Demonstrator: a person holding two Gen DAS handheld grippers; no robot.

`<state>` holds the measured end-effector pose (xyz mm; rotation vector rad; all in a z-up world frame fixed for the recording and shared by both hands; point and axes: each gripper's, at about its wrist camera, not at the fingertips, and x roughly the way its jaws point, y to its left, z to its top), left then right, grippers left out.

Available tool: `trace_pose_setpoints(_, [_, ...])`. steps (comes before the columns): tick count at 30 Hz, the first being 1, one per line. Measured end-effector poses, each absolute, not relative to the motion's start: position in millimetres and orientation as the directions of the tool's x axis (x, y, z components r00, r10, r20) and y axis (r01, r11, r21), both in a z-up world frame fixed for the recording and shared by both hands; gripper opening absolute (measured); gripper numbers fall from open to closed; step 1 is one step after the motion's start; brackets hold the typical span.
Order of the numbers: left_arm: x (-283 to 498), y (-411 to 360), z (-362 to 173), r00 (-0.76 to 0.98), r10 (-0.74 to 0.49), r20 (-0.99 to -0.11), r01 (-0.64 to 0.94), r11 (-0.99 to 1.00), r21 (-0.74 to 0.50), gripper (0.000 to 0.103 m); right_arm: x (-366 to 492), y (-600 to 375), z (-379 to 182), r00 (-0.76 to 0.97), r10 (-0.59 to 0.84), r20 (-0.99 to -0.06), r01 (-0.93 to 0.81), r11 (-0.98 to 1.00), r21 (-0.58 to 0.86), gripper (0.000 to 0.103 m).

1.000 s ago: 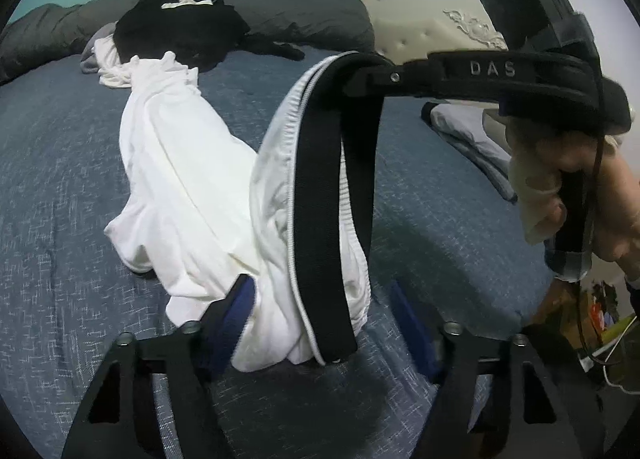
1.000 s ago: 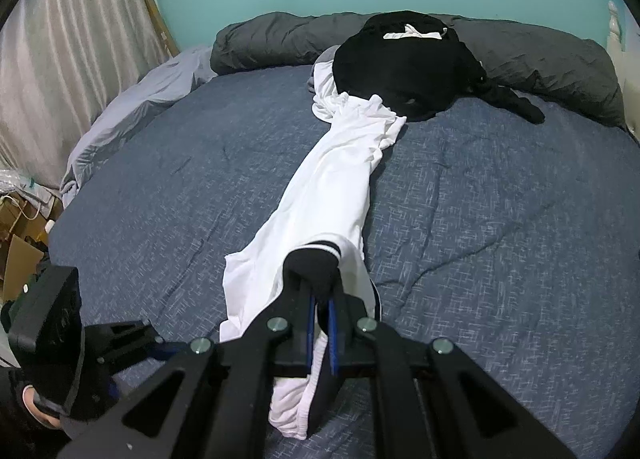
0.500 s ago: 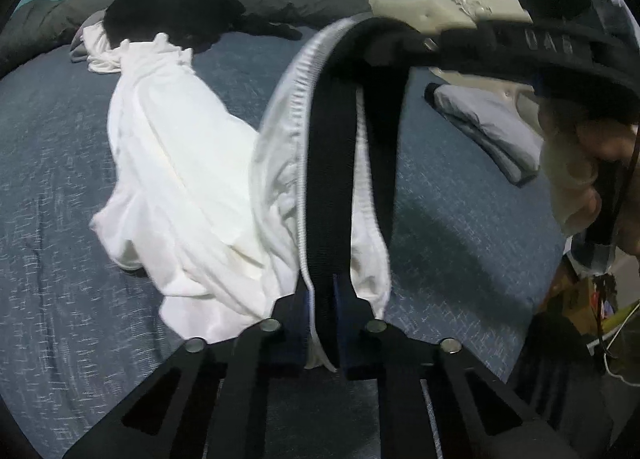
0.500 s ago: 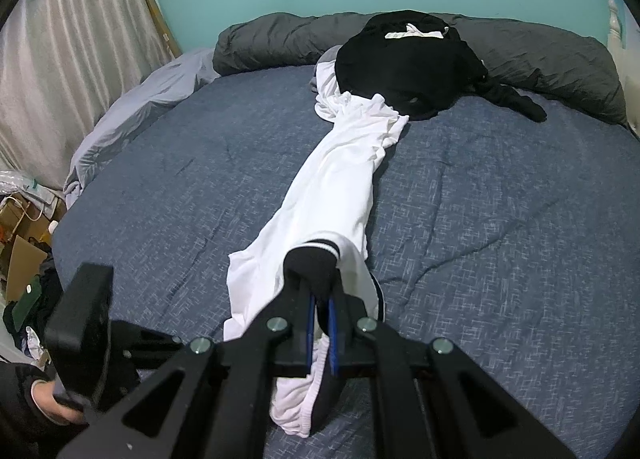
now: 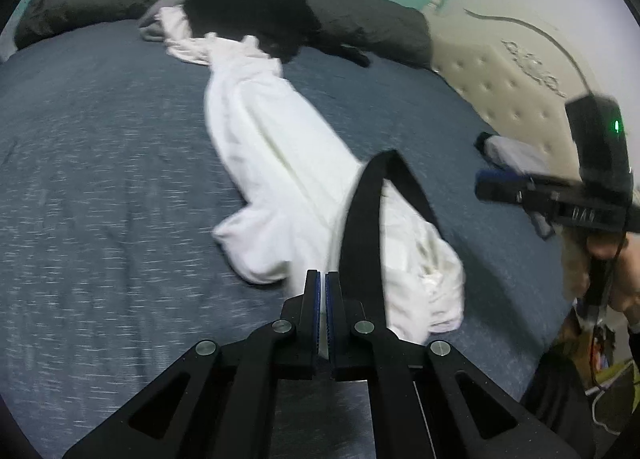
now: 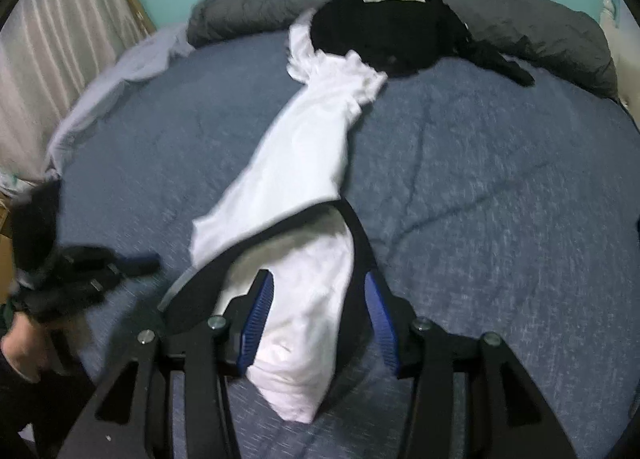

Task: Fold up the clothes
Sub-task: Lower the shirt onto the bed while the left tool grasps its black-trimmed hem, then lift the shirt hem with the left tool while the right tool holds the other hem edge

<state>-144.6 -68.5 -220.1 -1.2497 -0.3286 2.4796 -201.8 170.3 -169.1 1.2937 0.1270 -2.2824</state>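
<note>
While our left gripper (image 5: 322,291) is pressed together beside the black waistband (image 5: 362,219), only the right view shows our right gripper (image 6: 318,323) spread around white shorts (image 6: 304,187), mid-frame on the bed (image 6: 500,187).

Just ahead of the right gripper (image 6: 318,323), matt black plastic with ribbed blue pads (image 6: 260,323), lies the white garment (image 6: 304,163), smooth soft cloth edged by a black woven band (image 5: 362,227). Under it, the blue bedspread (image 6: 500,187) looks heathered, slightly rough cloth. Beyond sits a matt black cloth pile (image 6: 384,27).
</note>
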Motion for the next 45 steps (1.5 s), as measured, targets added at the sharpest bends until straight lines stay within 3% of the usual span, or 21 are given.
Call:
trace_pose_setpoints(3, [-138.4, -63.7, -212.7, -0.567, 0.396, -0.722, -0.202, -0.917, -0.344, 0.004, -206.4, 179.1, -183.0, -0.396, -0.364, -0.843, 0.441, -0.881, 0.173, 0.048])
trace_pose_setpoints(6, [-136.9, -43.8, -211.7, -0.535, 0.422, -0.732, -0.258, -0.907, -0.334, 0.016, -213.2, 189.8, -195.5, -0.373, -0.347, -0.86, 0.401, -0.896, 0.188, 0.048])
trace_pose_setpoints(8, [-139.4, -29.4, -217.1, -0.508, 0.432, -0.745, -0.276, -0.901, -0.335, 0.035, -216.5, 196.6, -203.1, -0.353, -0.354, -0.866, 0.372, -0.902, 0.218, 0.048])
trace_pose_setpoints(14, [-146.2, -2.3, -234.4, -0.488, 0.401, -0.775, -0.264, -0.914, -0.307, 0.046, -220.4, 202.7, -219.8, -0.32, -0.376, -0.87, 0.34, -0.902, 0.265, 0.048])
trace_pose_setpoints(22, [-157.7, -3.0, -249.5, -0.498, 0.321, -0.806, -0.229, -0.945, -0.235, 0.046, -223.3, 191.4, -236.7, -0.296, -0.402, -0.867, 0.37, -0.885, 0.284, 0.048])
trace_pose_setpoints(24, [-159.3, -5.5, -253.0, -0.498, 0.308, -0.81, -0.221, -0.949, -0.225, 0.044, -223.5, 188.3, -239.2, -0.298, -0.404, -0.865, 0.382, -0.88, 0.28, 0.041])
trace_pose_setpoints(27, [-159.4, -5.1, -256.6, -0.488, 0.317, -0.813, -0.234, -0.945, -0.228, 0.027, -224.3, 187.5, -242.7, -0.3, -0.411, -0.861, 0.393, -0.876, 0.281, 0.025])
trace_pose_setpoints(28, [-158.6, -4.5, -256.5, -0.488, 0.32, -0.812, -0.242, -0.944, -0.226, 0.016, -224.6, 187.3, -243.9, -0.3, -0.413, -0.86, 0.396, -0.874, 0.282, 0.015])
trace_pose_setpoints(31, [-156.1, -8.9, -254.9, -0.5, 0.318, -0.806, -0.239, -0.945, -0.225, 0.013, -225.3, 186.7, -247.0, -0.304, -0.42, -0.855, 0.406, -0.869, 0.283, 0.007])
trace_pose_setpoints(45, [-150.2, -8.5, -237.8, -0.528, 0.323, -0.785, -0.223, -0.945, -0.238, 0.016, -231.6, 197.4, -242.4, -0.315, -0.477, -0.821, 0.367, -0.859, 0.358, 0.007])
